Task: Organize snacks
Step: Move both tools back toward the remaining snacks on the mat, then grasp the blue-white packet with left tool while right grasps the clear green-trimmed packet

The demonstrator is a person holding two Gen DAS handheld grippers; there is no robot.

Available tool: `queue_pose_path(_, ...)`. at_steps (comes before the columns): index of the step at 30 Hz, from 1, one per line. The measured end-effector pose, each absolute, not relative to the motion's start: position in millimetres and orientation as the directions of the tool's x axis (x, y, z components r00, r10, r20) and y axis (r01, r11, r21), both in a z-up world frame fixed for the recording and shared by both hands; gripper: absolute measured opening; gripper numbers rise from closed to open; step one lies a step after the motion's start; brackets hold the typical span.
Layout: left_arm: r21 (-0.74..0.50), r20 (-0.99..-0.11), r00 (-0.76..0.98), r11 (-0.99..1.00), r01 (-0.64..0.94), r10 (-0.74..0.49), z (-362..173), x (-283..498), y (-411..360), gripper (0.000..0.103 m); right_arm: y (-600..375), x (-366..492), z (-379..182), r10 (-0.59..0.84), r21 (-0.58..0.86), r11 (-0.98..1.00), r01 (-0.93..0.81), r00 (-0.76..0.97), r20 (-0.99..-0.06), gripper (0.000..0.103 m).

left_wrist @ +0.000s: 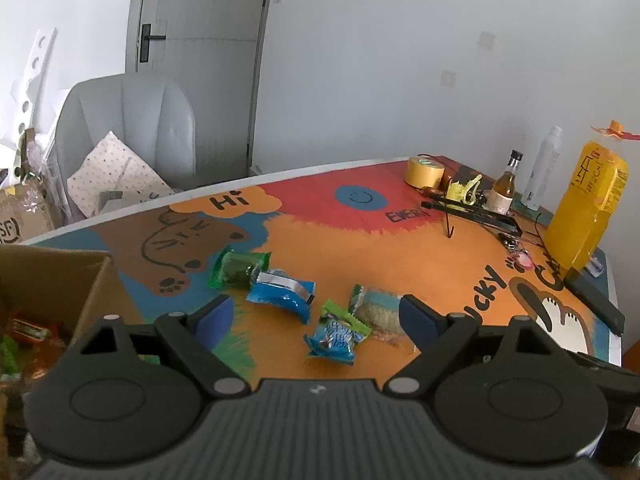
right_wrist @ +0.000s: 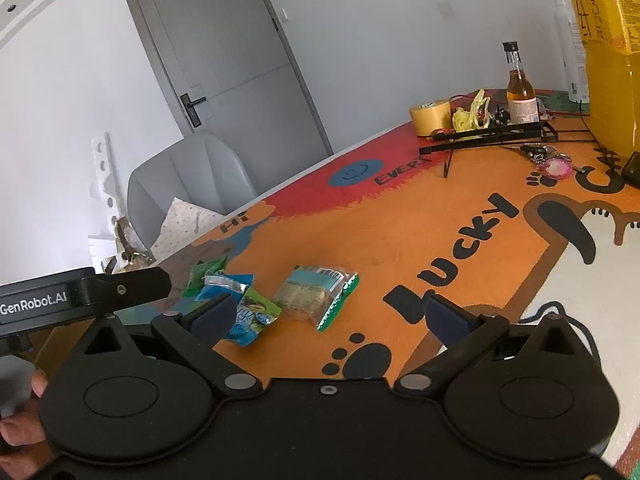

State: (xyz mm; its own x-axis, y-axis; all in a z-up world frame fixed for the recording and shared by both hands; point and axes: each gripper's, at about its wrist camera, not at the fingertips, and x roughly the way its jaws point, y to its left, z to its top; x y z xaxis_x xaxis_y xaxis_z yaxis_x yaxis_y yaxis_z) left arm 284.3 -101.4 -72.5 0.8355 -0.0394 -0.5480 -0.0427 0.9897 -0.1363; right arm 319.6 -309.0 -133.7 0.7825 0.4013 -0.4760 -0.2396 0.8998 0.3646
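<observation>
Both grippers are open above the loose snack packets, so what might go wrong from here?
The small blue packet overlaps the clear packet, so the left gripper may pinch both or slip. The cardboard box sits at the table edge; a nudge might shift it.

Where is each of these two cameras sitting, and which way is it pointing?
Left wrist: on the left gripper, facing across the table at snack packets and a cardboard box; its open jaws show.
Right wrist: on the right gripper, facing a clear cracker packet; open jaws, fingers and the other gripper show.
Shared: packets, tape roll, yellow bottle.
</observation>
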Motion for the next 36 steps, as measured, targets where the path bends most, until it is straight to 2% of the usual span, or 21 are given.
queue_pose_path(10, -0.145, -0.578, 0.815, 0.988, -0.059, -0.036, -94, 311, -104, 0.087, -309, 340, -150, 0.384, 0.358, 0.908, -0.216, 0.77, -0.509, 0.101)
queue_pose_path(19, -0.144, -0.615, 0.787, 0.988, -0.063, -0.039, -119, 329, -110, 0.082, -316, 355, -158, 0.404, 0.399, 0.894, -0.205, 0.754, -0.518, 0.078)
queue_pose_path(22, -0.141, -0.63, 0.776, 0.988, -0.068, -0.036, -129, 335, -111, 0.079, -314, 360, -159, 0.41, 0.406, 0.89, -0.205, 0.749, -0.52, 0.078)
queue_pose_path(28, -0.137, -0.64, 0.768, 0.988, -0.075, -0.03, -141, 338, -110, 0.058, -304, 368, -161, 0.426, 0.401, 0.887, -0.228, 0.738, -0.523, 0.078)
queue_pose_path(30, -0.128, -0.636, 0.772, 0.988, -0.088, -0.013, -141, 338, -110, 0.038, -301, 371, -160, 0.43, 0.399, 0.887, -0.234, 0.736, -0.523, 0.078)
queue_pose_path(36, -0.154, -0.633, 0.774, 0.982, -0.112, -0.01, -138, 334, -101, 0.033, -291, 381, -155, 0.442, 0.388, 0.884, -0.262, 0.74, -0.508, 0.078)
